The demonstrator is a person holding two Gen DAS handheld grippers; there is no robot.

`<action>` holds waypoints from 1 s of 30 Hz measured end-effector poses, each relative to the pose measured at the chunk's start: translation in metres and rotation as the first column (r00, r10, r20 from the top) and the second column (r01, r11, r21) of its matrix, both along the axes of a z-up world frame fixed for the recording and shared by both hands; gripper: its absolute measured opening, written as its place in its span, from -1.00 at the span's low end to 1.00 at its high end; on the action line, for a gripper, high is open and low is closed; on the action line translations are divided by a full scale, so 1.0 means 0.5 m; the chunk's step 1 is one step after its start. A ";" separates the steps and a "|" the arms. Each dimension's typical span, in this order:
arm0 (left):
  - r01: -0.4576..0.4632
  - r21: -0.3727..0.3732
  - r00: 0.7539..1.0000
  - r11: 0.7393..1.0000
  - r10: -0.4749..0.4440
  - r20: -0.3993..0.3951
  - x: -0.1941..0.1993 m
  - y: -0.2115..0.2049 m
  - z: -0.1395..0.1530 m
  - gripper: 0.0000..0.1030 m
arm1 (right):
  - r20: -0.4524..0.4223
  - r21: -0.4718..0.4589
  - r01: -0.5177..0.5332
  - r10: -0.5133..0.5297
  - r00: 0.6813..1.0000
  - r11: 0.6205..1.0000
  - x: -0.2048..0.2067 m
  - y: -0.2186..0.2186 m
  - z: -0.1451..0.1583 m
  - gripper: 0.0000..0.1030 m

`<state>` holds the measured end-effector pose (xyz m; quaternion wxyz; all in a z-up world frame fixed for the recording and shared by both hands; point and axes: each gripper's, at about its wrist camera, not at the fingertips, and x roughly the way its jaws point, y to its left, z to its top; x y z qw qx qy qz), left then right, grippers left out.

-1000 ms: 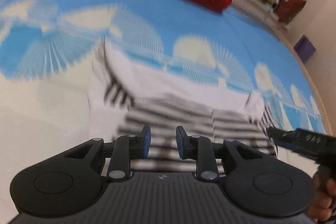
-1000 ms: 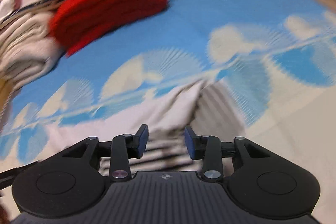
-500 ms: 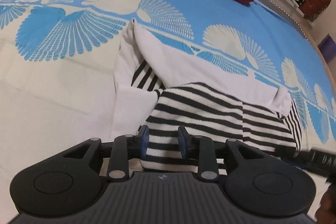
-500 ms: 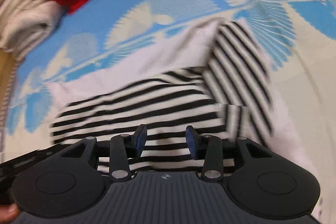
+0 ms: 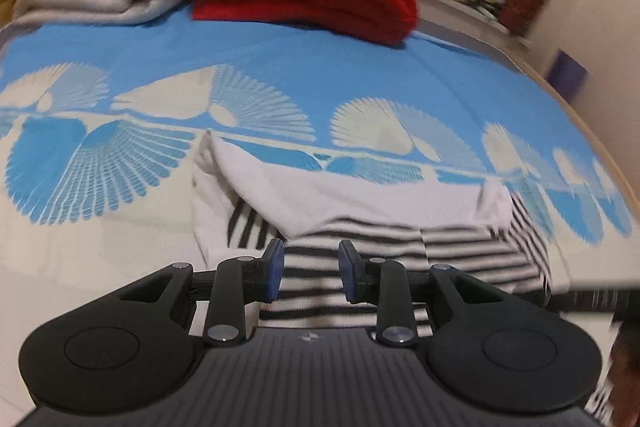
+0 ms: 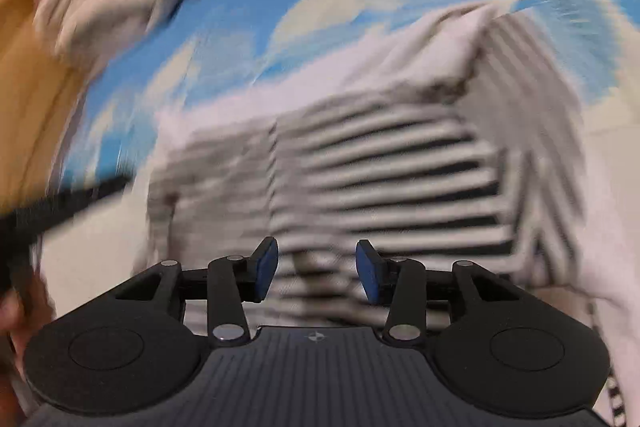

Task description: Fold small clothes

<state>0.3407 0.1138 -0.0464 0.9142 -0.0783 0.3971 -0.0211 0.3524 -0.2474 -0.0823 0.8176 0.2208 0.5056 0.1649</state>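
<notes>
Fingers [image 5: 273,269] of both grippers parted above striped shirt [image 5: 384,251]

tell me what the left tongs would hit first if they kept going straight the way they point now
Most likely the striped garment: the left tongs stand open right over its black-and-white fold, nothing between. Past it lies its white part, then the blue bedspread. Depth is hard to judge through the fisheye.
</notes>
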 end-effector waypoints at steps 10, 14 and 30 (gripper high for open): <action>0.035 0.187 0.997 0.982 -0.020 -0.078 -0.071 -0.037 -0.077 -0.31 | 0.067 -0.180 0.143 -0.133 0.989 0.973 -0.046 -0.078 -0.017 -0.11; 0.064 0.258 0.980 0.964 -0.012 -0.199 -0.112 -0.057 -0.139 -0.25 | -0.069 -0.295 0.100 -0.126 0.990 0.950 -0.046 -0.082 -0.071 -0.09; -0.015 0.242 0.999 0.970 0.004 0.044 -0.483 -0.135 0.107 -0.02 | 0.317 -0.191 0.247 -0.178 0.931 0.950 -0.446 -0.194 0.156 -0.06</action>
